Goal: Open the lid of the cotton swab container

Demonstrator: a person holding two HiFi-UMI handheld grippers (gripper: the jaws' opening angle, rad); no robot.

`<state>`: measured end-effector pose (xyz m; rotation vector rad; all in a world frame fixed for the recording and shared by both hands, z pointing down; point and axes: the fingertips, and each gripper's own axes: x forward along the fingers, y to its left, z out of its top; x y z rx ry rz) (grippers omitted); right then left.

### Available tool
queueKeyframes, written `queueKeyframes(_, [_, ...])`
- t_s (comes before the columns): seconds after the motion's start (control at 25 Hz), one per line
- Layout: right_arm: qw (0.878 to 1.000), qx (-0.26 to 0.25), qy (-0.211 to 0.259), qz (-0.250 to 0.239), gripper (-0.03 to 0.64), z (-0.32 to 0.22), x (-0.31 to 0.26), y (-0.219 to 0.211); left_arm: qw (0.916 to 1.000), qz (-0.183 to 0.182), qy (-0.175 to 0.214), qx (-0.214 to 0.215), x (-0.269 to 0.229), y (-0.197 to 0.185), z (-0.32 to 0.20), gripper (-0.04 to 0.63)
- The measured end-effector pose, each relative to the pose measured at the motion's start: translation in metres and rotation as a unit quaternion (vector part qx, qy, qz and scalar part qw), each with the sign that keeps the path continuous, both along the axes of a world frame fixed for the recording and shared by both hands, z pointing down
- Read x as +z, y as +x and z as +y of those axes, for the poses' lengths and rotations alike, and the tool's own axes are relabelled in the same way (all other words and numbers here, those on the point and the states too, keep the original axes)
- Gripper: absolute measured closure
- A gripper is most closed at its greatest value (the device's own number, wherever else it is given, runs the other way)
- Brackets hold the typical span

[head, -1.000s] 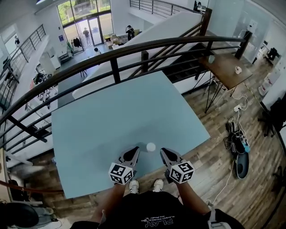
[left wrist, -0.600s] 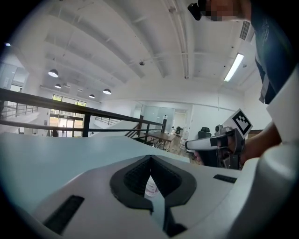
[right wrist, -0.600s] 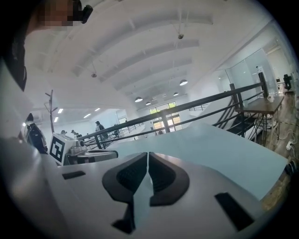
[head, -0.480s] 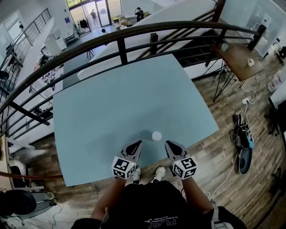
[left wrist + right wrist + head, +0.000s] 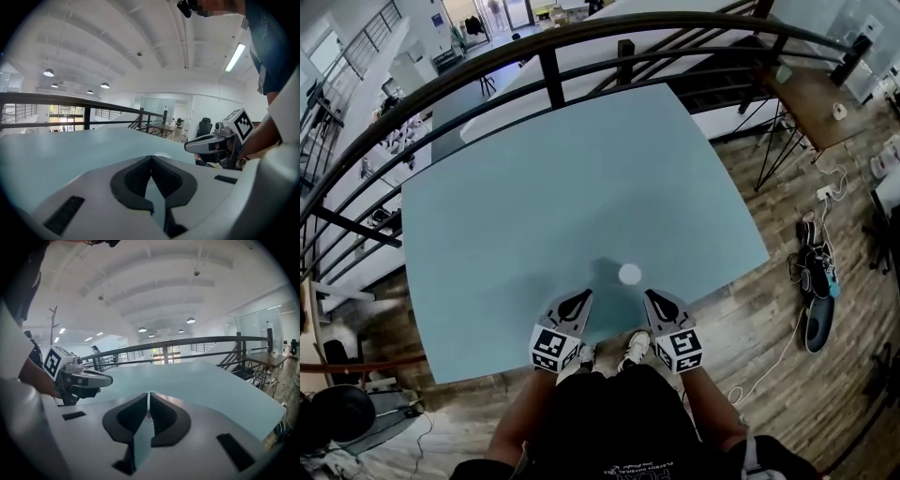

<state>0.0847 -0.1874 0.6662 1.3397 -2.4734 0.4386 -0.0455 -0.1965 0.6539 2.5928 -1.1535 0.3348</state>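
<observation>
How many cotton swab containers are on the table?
1. The cotton swab container stands near the table's front edge, ahead of the left gripper and right gripper; none looks hidden.

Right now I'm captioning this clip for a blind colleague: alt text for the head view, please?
A small white round container stands by the near edge of a pale blue table, just ahead of the person's left gripper and right gripper, both shut.

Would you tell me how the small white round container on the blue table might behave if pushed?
The container looks small, so it is probably light and may slide on the smooth table. It stands alone, unbraced, near the table's front edge, so a hard shove might send it off. Its round outline may let it squirt out of a pinch.
</observation>
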Motion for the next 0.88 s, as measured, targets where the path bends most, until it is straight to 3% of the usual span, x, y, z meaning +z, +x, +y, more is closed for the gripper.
queueKeyframes(0.32, [1.000,-0.014,-0.020,0.005,0.582,-0.006,0.031,-0.006,1.0000,-0.005,-0.004,0.004,0.014,0.014,-0.015,0.583])
queueKeyframes(0.52, [0.999,-0.028,-0.040,0.014,0.457,-0.008,0.052,-0.014,0.9999,-0.005,-0.007,0.008,0.021,0.015,-0.020,0.583])
queueKeyframes(0.88, [0.998,-0.024,-0.055,0.018,0.385,-0.025,0.074,-0.020,0.9998,-0.008,-0.019,0.001,0.029,0.013,-0.022,0.583])
